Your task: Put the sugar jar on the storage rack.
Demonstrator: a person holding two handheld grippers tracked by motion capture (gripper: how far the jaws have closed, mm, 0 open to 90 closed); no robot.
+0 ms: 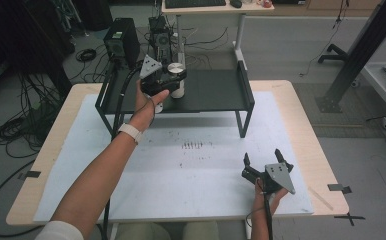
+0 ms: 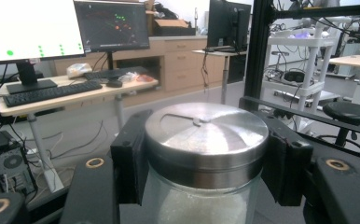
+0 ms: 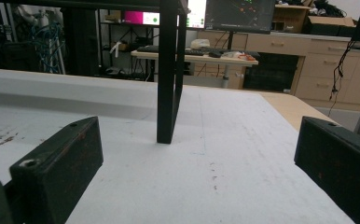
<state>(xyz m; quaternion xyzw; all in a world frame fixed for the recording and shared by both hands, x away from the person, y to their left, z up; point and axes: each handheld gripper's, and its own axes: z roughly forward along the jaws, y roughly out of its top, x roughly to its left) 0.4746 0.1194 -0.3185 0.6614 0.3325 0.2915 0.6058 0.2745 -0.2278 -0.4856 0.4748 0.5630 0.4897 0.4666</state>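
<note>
A glass jar (image 2: 201, 205) with a round brushed-metal lid (image 2: 206, 133) and white contents stands on the black shelf (image 1: 216, 90) at the table's back. My left gripper (image 1: 173, 80) is shut on the jar just below the lid, one black pad (image 2: 130, 161) on each side. In the high view the jar (image 1: 177, 82) sits at the shelf's left half, partly hidden by the gripper. My right gripper (image 1: 262, 160) rests low over the white mat at the front right, jaws open with nothing between them. Its own view looks across the mat at a black shelf leg (image 3: 168, 74).
The black shelf stands on thin legs over the white mat (image 1: 196, 165), which covers the wooden table (image 1: 301, 115). Small dark marks (image 1: 192, 145) lie mid-mat. Beyond the table are cables, a computer case (image 1: 122, 40) and a desk with keyboard (image 2: 52, 91).
</note>
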